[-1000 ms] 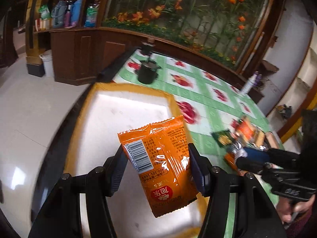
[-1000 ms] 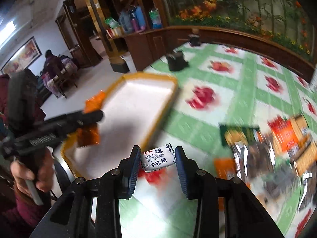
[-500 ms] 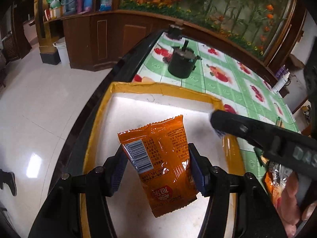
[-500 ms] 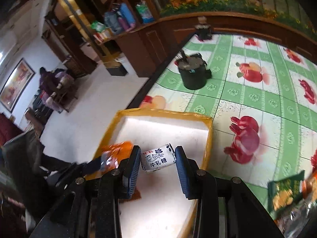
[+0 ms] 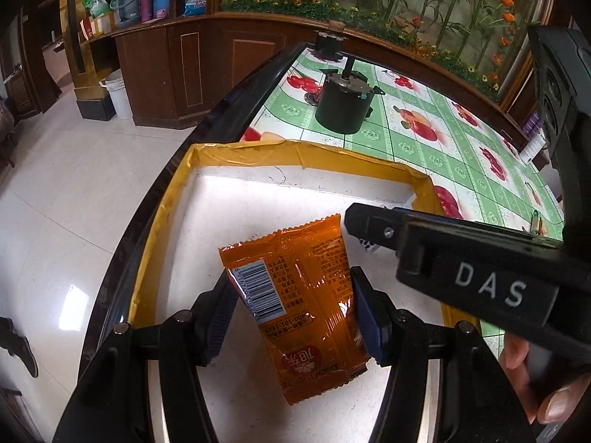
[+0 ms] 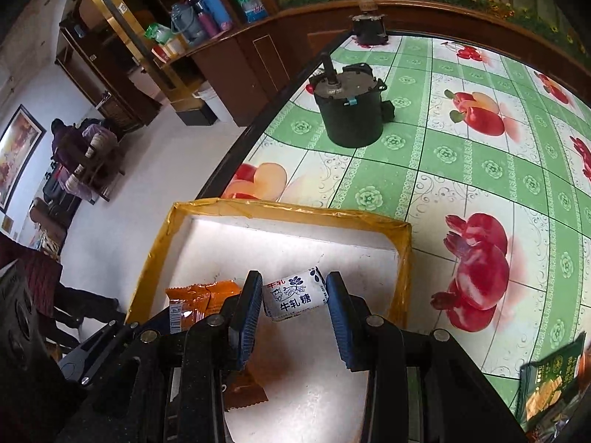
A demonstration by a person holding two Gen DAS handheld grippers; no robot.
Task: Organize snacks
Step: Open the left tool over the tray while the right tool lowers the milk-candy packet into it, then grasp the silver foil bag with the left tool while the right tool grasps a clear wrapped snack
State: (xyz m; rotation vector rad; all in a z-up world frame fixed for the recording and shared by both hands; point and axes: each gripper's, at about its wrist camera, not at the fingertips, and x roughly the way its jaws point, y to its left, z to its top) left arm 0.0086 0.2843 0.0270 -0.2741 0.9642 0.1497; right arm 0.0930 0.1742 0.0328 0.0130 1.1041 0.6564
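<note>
1. Closest in, clamping an orange snack packet between the two blue pads of the left gripper, jaws standing about half spread and pressing on both side edges; packet hanging tilted, barcode showing, over the white floor of the yellow-rimmed tray.
2. Likewise pinching a small white milk candy in the right gripper, jaws narrow and bearing on its two ends; also hanging over the tray, nearer the right wall.
3. Crowding both tools into one tray: the right gripper's black body crossing just above and to the right of the orange packet in the left wrist view, a person's fingers wrapped round its handle.
4. Risking, probably, a knock between the two grippers on release, since they are sitting so near each other; such a bump could flick the light packet over the low rim.
5. Risking too a candy rolling once dropped, being rounded and slick, though the tray walls look able to stop it.
6. Further out, standing clear on the green fruit-patterned tablecloth: a black pot with a handle, well apart from the tray.
7. At the right wrist view's lower right edge, waiting unsorted: a green snack pack; more possibly hidden beyond it.
</note>
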